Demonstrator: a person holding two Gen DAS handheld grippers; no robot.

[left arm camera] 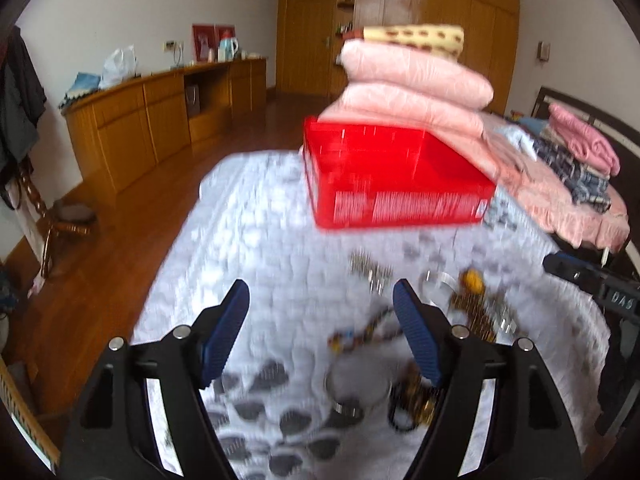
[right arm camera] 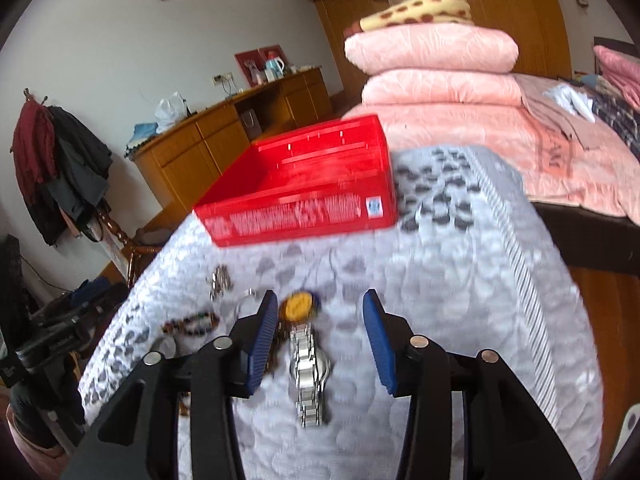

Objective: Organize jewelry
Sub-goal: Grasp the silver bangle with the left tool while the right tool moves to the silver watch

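Silver watch flat on quilt, band running along right gripper axis between its parted empty jaws, nearer than left gripper, also apart, empty

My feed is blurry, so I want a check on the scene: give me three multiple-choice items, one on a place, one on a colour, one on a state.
1. Where does the silver watch lie in the right wrist view?
A. inside the box
B. on the quilt, between the right tongs' fingers
C. on the pink pillows

2. What colour is the box?
A. red
B. blue
C. white

3. How do the left tongs stand?
A. shut on a bracelet
B. shut on nothing
C. open, holding nothing

Answers: 1 B, the watch lies flat on the grey quilt under the gap of the right tongs. 2 A, its walls are bright red. 3 C, the blue pads stand wide apart with only quilt between them.
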